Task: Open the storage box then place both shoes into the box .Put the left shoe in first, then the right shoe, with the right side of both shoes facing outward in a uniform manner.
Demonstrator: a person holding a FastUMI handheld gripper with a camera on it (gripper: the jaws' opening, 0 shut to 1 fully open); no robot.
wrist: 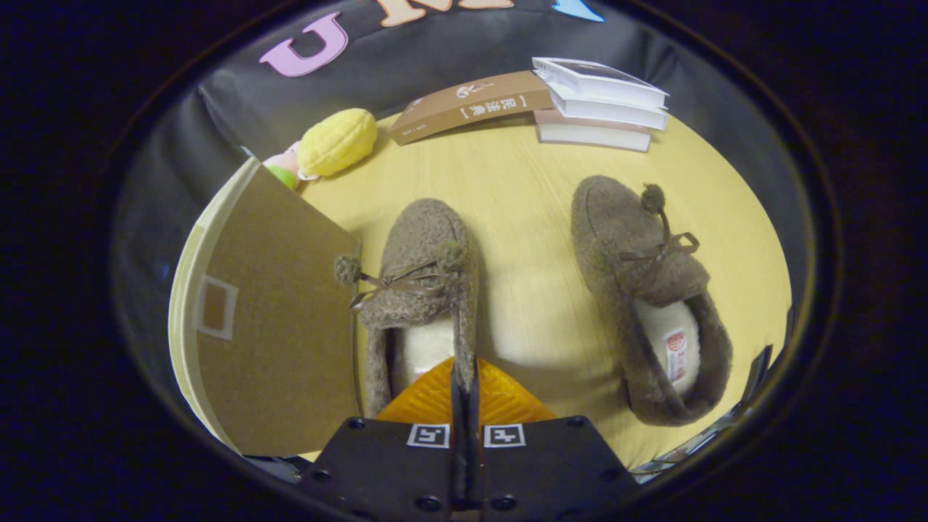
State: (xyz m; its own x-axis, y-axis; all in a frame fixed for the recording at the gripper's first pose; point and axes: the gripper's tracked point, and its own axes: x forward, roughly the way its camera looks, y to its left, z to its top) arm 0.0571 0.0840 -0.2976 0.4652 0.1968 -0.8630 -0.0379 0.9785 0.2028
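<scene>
gripper point(464, 377): fingers are pressing together, appearing to pinch the right side wall of the near slipper at its heel opening.
left slipper point(420, 290): lying on the table point(522, 181) just beside the box lid point(283, 319), long axis running straight ahead of the fingers, toe pointing away.
right slipper point(645, 290): sitting apart toward the table's right edge, toe also pointing away.
next move, judged: lifting the pinched slipper leftward toward the box.

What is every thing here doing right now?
tool: shut on the left shoe's side wall.
left shoe: upright on the table, pinched.
right shoe: upright, free, apart from the other.
storage box lid: standing open beside the left shoe.
books: closed, stacked.
</scene>
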